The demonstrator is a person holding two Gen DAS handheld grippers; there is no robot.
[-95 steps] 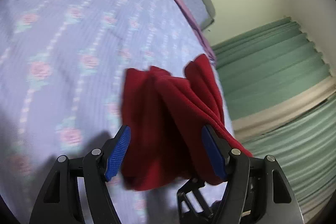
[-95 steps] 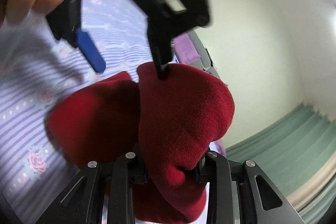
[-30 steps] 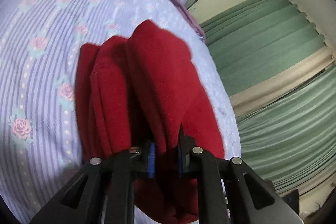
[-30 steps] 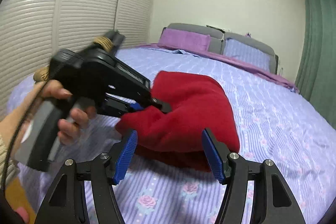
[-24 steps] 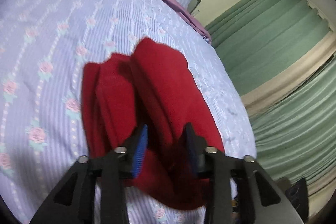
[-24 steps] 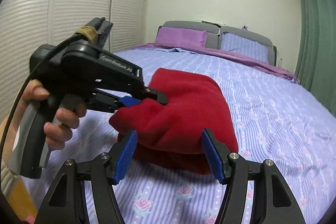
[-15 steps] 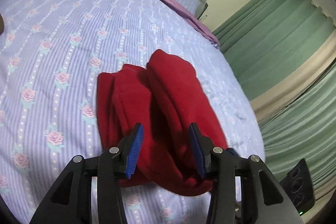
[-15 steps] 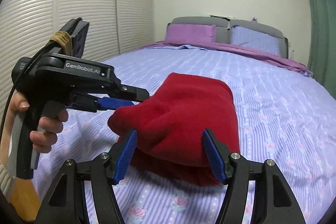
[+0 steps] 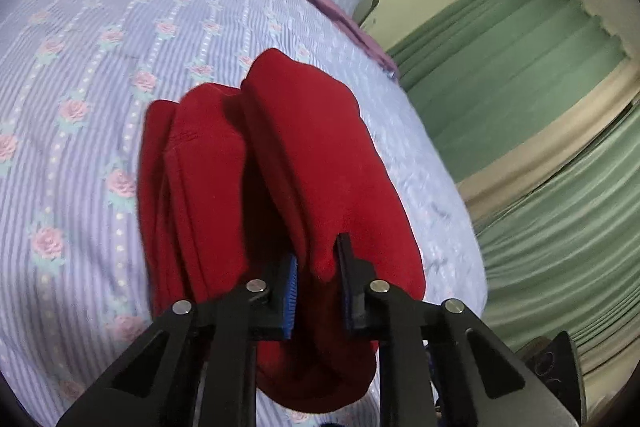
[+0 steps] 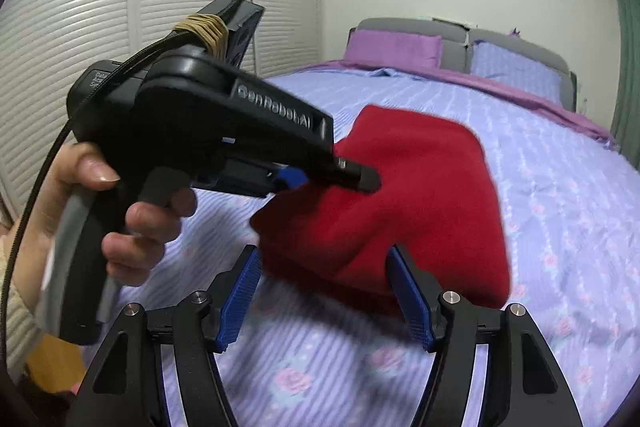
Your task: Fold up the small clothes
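A red fleece garment (image 9: 280, 163) lies bunched in thick folds on the bed. My left gripper (image 9: 318, 267) is shut on its near top fold, blue pads pressing the cloth from both sides. In the right wrist view the same red garment (image 10: 420, 195) is lifted at its left edge by the left gripper (image 10: 340, 177), held in a hand. My right gripper (image 10: 326, 291) is open and empty, its blue pads (image 10: 240, 291) spread just in front of the garment's near edge.
The bed has a lilac striped sheet with pink roses (image 9: 80, 75) (image 10: 560, 207). Purple and lilac pillows (image 10: 394, 47) lean on a grey headboard. Green curtains (image 9: 520, 99) hang to the right; white louvred wardrobe doors (image 10: 120, 7) stand to the left.
My left gripper was open around the top fold half a second ago; now it has closed on it and lifts it. My right gripper stays open in front of the garment.
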